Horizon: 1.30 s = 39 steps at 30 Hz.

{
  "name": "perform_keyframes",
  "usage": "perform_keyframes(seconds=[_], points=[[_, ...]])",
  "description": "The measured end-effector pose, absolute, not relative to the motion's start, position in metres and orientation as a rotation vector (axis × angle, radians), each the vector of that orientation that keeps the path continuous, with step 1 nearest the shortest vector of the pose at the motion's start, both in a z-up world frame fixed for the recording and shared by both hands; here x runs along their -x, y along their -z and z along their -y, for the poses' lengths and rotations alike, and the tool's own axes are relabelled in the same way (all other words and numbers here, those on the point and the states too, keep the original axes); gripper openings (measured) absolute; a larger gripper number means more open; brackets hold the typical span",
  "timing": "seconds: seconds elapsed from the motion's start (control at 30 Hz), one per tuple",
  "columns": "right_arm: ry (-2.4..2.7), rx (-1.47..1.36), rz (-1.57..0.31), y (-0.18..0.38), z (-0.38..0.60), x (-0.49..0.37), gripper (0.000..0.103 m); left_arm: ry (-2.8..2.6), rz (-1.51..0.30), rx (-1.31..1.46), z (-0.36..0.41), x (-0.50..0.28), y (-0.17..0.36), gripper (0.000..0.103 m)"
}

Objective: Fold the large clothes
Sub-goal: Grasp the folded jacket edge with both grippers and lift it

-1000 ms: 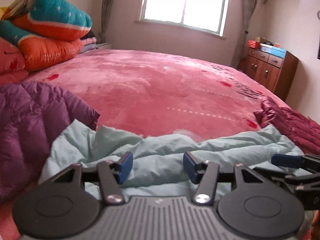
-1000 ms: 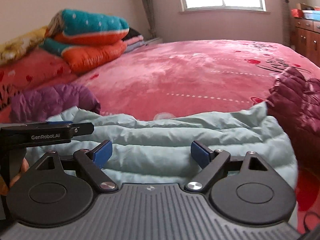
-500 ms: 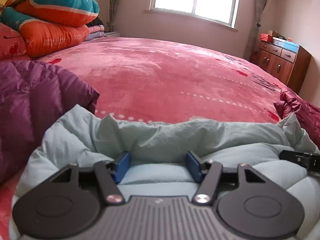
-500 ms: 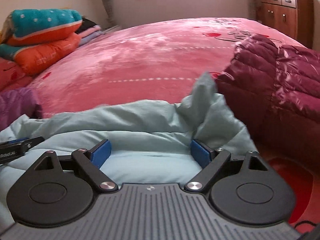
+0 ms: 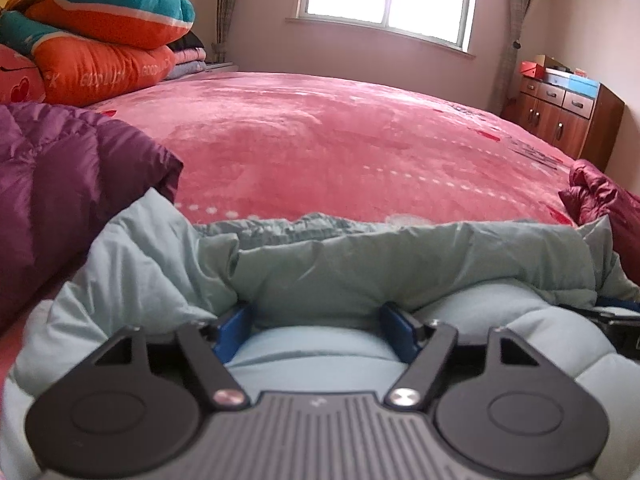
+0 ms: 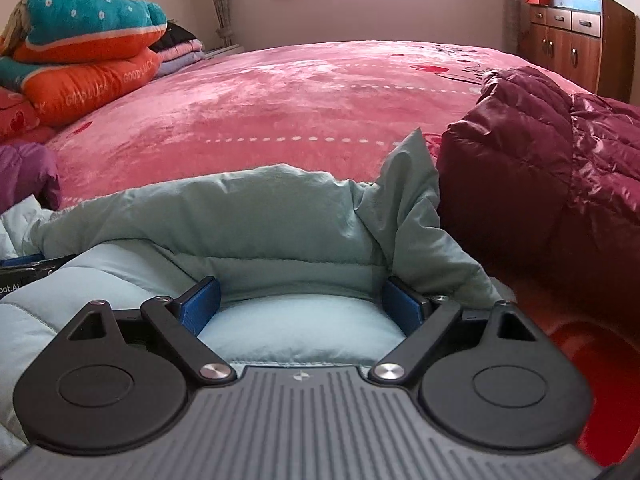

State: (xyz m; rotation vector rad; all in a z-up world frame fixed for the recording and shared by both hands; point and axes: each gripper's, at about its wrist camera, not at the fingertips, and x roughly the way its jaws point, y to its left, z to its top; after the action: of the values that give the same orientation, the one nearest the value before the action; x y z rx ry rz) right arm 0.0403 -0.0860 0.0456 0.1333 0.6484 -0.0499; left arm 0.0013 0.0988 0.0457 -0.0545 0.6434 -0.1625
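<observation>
- The pale blue jacket [image 5: 400, 276] lies on the near edge of the bed [image 5: 340, 144], right under both of our grippers; we take it as the landmark.
- Left of the jacket sits a purple coat [image 5: 60, 184], touching its edge; right of it a maroon coat [image 6: 560, 168] stands just beside it. Beyond the jacket the pink bed is bare up to a stack of quilts [image 5: 100, 28] at the far left.
- Our left gripper [image 5: 316, 332] has just been opening its fingers; they stand apart, with a puffed bulge of the jacket between the blue pads [image 5: 232, 330]. We judge it open, resting on the cloth.
- Our right gripper [image 6: 300, 304] also has its fingers spread wide, with padding swelling up between them. The pads touch the fabric at the sides, but we see no pinch, so we judge it open too.
- A flap of the jacket is folded back toward us, so the fold looks freshly laid and the task part done.
- The jacket looks light, soft and springy, with a smooth shell that may slip; we expect it to puff back up once let go.
- For the next fold we would take hold at a seam or hem, where the cloth is thin, not on the fat quilted panels.
</observation>
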Motion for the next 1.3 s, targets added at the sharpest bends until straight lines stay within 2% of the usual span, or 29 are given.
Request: perform_keyframes(seconds=[0.67,1.07,1.3], points=[[0.039,-0.154,-0.600,-0.043,0.080,-0.016,0.103,0.152,-0.650,0.021,-0.091,-0.004,-0.046,0.081],[-0.010,-0.286,-0.564,-0.101,0.119,0.036,0.103,0.181,-0.634,0.115,-0.130,0.027,-0.103,0.085],[0.055,-0.409,-0.583,-0.112,0.157,0.075,0.103,0.158,-0.632,0.145,-0.160,0.064,-0.129,0.089]])
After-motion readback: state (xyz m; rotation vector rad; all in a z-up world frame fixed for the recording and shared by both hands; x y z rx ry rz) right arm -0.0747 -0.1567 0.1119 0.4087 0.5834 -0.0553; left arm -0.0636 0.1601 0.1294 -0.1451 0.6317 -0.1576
